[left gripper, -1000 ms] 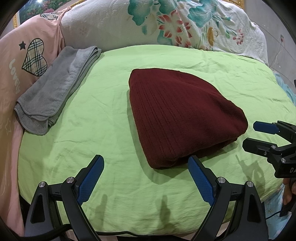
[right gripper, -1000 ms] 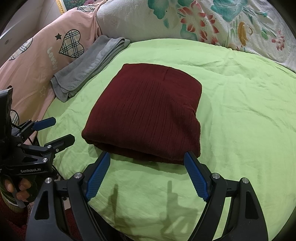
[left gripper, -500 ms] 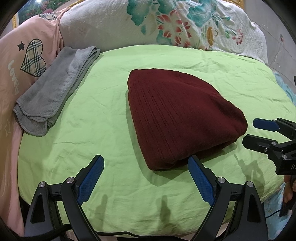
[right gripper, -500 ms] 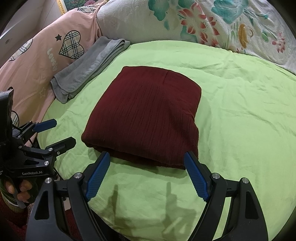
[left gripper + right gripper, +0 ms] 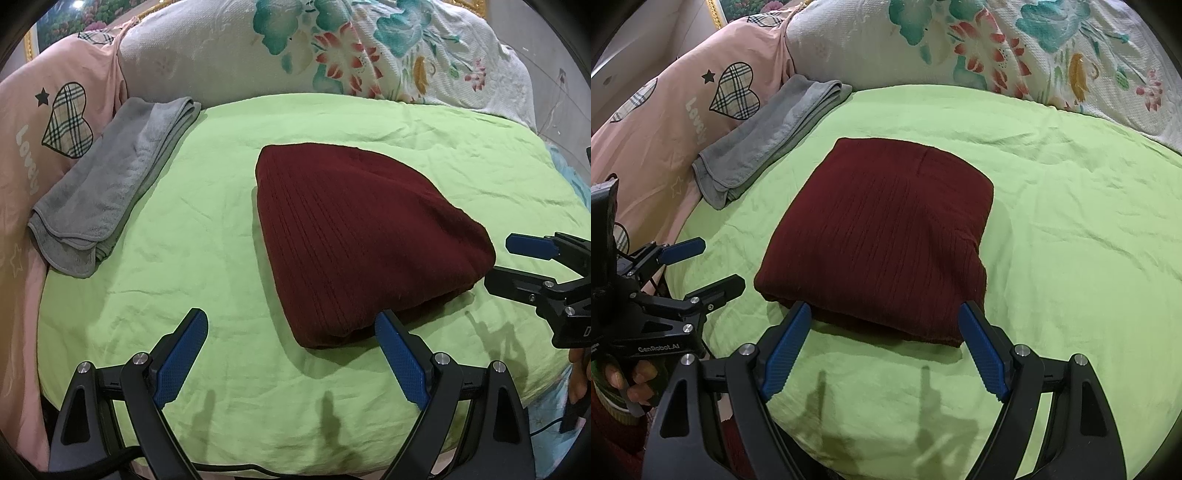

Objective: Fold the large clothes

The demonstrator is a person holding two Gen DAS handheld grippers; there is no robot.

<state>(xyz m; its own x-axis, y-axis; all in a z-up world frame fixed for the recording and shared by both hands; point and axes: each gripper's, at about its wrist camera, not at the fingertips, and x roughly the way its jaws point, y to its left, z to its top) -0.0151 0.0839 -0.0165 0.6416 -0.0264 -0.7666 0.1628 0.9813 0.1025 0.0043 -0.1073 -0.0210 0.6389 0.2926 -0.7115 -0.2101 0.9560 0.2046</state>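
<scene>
A dark red ribbed knit garment (image 5: 354,236) lies folded into a thick rectangle on the light green sheet (image 5: 192,229); it also shows in the right wrist view (image 5: 886,236). My left gripper (image 5: 291,325) is open and empty, just in front of the garment's near left corner. My right gripper (image 5: 886,314) is open and empty, its fingertips at the garment's near edge without holding it. The right gripper also shows at the right edge of the left wrist view (image 5: 498,262); the left gripper shows at the left of the right wrist view (image 5: 720,262).
A folded grey towel (image 5: 110,184) lies at the far left of the sheet, against a pink heart-print cover (image 5: 55,110). A white floral quilt (image 5: 332,48) is piled along the back. The bed's edge runs close under both grippers.
Both grippers have drawn back slightly from the folded garment. They stay open. The garment has not moved.
</scene>
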